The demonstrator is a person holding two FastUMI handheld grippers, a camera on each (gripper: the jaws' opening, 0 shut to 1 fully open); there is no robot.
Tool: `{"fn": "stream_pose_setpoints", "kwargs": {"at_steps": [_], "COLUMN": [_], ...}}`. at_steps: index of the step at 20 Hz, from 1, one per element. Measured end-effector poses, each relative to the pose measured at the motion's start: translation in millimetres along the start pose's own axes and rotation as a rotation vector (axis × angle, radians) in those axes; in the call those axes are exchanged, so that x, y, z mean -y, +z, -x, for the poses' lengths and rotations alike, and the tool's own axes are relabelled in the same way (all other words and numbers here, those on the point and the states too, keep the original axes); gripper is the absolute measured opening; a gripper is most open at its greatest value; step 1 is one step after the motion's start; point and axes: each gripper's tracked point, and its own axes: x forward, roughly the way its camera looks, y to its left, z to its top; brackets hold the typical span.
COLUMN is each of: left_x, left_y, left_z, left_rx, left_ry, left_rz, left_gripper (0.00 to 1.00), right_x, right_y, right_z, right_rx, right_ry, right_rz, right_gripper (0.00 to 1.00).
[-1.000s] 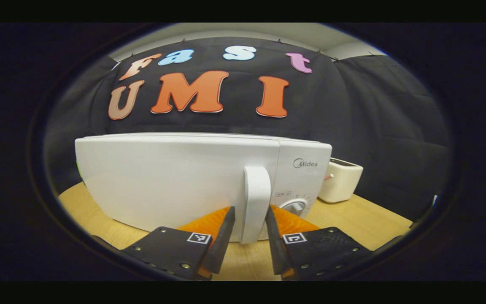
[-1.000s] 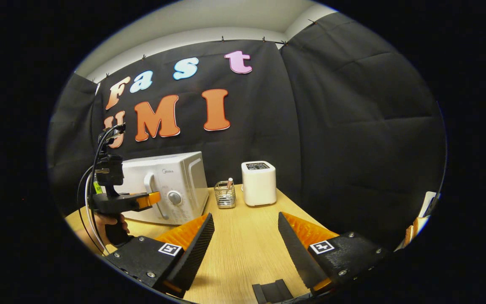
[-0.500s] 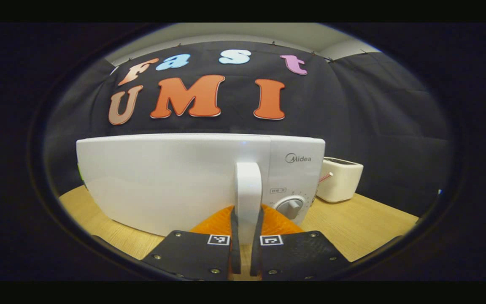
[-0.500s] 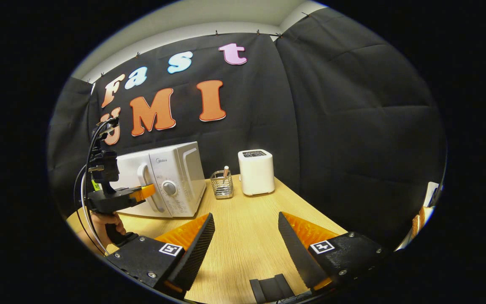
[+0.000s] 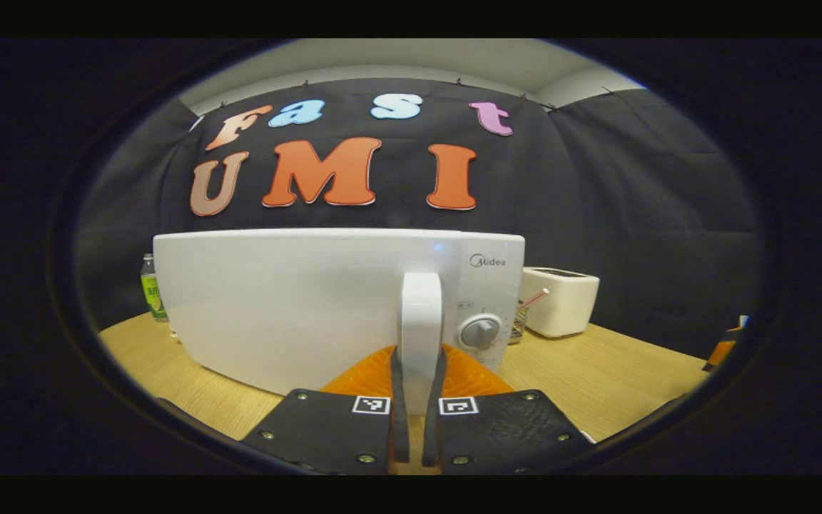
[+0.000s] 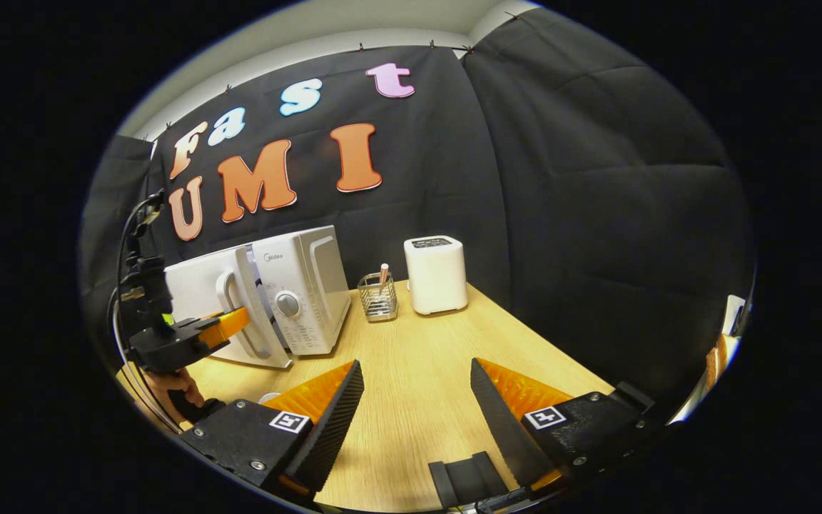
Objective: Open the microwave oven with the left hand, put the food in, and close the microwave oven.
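The left gripper has its jaws pinched on the white door handle of the microwave, and in the right gripper view the door stands swung a little way out from the body, so opening is under way (not finished). The right gripper hovers over the wooden table, jaws spread, empty. Loading the food and closing remain

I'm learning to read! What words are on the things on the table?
"Midea": on the microwave, above its dial.
Marks around the dial: too small to read.
Door handle: plain, no words.
Bottle label: too blurred to read.
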Motion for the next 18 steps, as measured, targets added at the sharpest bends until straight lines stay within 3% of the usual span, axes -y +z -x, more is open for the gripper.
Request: {"fn": "stream_pose_setpoints", "kwargs": {"at_steps": [4, 10, 15, 16, 18], "left_x": [-9, -37, -70, -78, -97], "left_y": [-1, -5, -7, -6, -8], "left_z": [44, 112, 156, 166, 186], "left_rx": [0.030, 0.037, 0.052, 0.057, 0.069], "left_ry": [-0.070, -0.086, -0.050, -0.038, -0.018], "left_rz": [-0.051, -0.039, -0.036, -0.034, -0.026], "left_gripper": [0.10, 0.10, 0.12, 0.07, 0.07], "right_x": [-17, -44, -60, -61, -63], "right_y": [-7, -22, -37, -40, -52], "right_z": [4, 10, 21, 22, 25], "right_rx": [-0.016, -0.058, -0.098, -0.102, -0.125], "right_ry": [0.027, 0.081, 0.097, 0.094, 0.086], "right_rz": [0.015, -0.001, -0.003, -0.006, -0.011], "right_gripper": [0.94, 0.93, 0.90, 0.88, 0.86]}}
